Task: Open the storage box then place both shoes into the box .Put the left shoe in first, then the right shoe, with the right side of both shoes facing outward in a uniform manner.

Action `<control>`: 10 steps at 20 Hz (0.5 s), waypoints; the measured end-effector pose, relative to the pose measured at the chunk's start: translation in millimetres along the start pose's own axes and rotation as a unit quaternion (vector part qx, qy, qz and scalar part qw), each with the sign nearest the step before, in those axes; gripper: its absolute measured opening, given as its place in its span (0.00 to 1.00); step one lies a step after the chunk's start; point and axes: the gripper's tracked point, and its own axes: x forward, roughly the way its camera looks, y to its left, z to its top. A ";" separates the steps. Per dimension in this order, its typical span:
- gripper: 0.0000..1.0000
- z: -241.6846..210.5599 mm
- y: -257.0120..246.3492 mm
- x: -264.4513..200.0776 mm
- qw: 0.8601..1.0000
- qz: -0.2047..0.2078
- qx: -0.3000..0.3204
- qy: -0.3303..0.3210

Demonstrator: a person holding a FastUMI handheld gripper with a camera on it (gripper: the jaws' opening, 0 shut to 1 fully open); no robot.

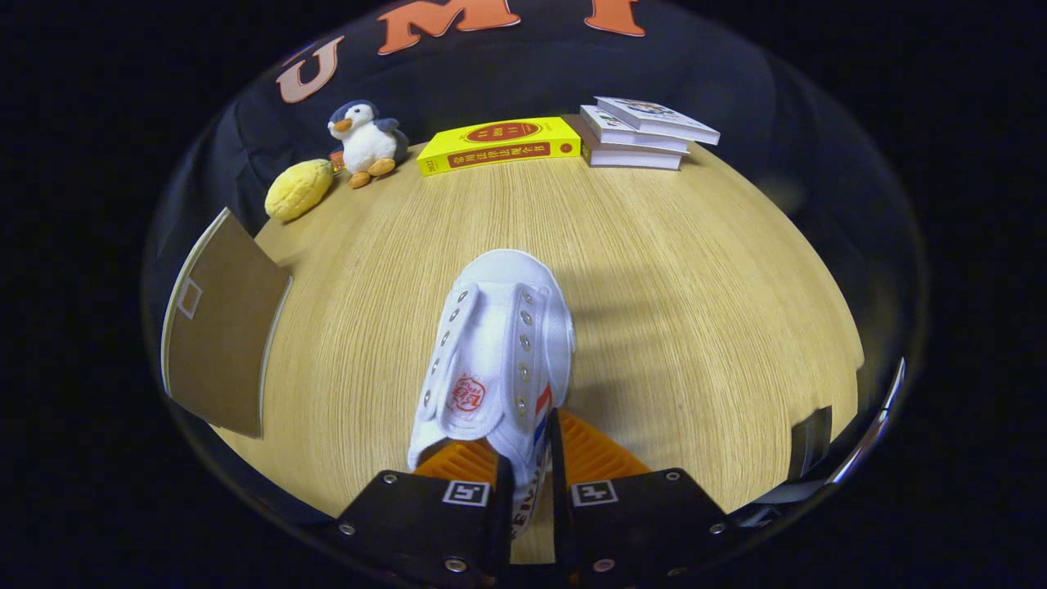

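The gripper (pixel 530 458) pinches the near end of a white canvas shoe (pixel 499 352): its two fingers stand close together with the right side wall of the shoe's opening squeezed between them, one finger inside the shoe and the other outside it. The shoe stretches away from the fingers toward the far side, toe pointing far, tongue and eyelet rows facing up, with a round red mark on the tongue and a red and blue stripe on its right side just beside the fingers. Whether the sole touches the wooden table (pixel 695 270) or hangs just above it cannot be told; a shadow falls to the shoe's right.

Near the left, well apart from the shoe, a brown cardboard flap (pixel 221 335) with a pale rim stands tilted at the table's edge; whether it belongs to the storage box cannot be told.

Along the far edge, from left to right, lie a yellow lemon-shaped plush (pixel 298 190), a penguin toy (pixel 366 143), a yellow book (pixel 499 145) lying flat, and a stack of pale books (pixel 642 133).
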 end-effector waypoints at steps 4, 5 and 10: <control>0.03 -3.7 -4.4 -0.7 1.000 -0.010 0.025 0.006; 0.03 -0.6 -6.0 -2.5 0.999 -0.011 0.041 0.009; 0.01 24.2 13.7 -21.6 0.997 0.018 0.075 -0.002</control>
